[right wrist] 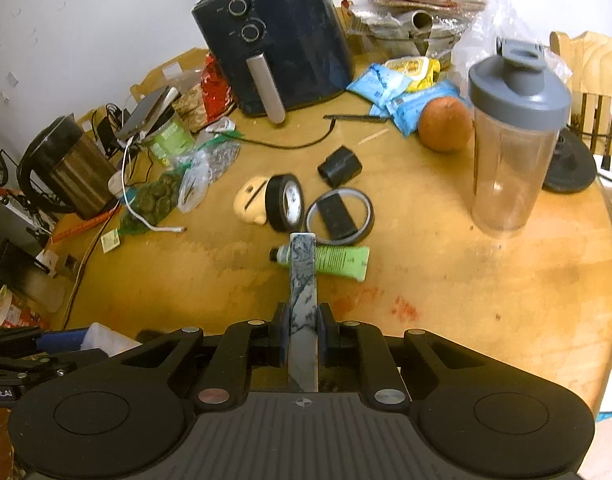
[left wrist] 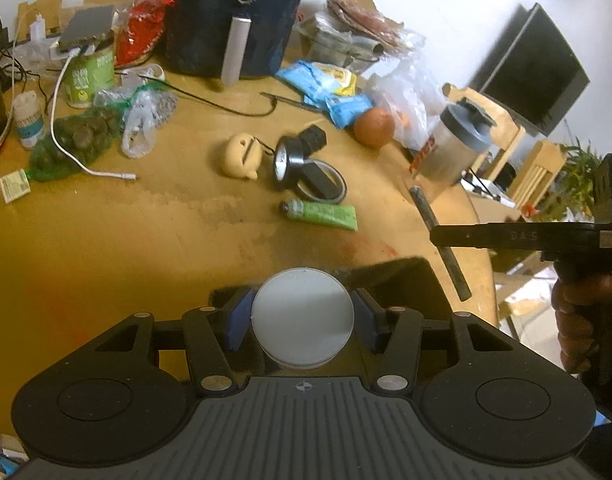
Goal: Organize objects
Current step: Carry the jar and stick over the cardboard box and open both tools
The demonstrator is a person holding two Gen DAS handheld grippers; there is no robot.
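My left gripper (left wrist: 301,322) is shut on a round white jar (left wrist: 301,304), its blue pads (left wrist: 239,320) pressed against both sides, low over the near part of the wooden table (left wrist: 105,240). My right gripper (right wrist: 303,334) is shut on a long marbled grey bar (right wrist: 303,276) that points forward over a green tube (right wrist: 340,260). In the left wrist view the right gripper (left wrist: 438,236) comes in from the right with the bar (left wrist: 458,276) across it, held by a hand (left wrist: 582,320). The left gripper (right wrist: 45,346) shows at the right wrist view's lower left.
Mid-table lie two black tape rolls (right wrist: 283,202) (right wrist: 340,212), a beige object (right wrist: 249,200), a small black box (right wrist: 340,168) and an orange (right wrist: 446,124). A grey-lidded shaker bottle (right wrist: 510,140) stands right. A dark air fryer (right wrist: 277,40), a kettle (right wrist: 69,168), bags and cables crowd the back.
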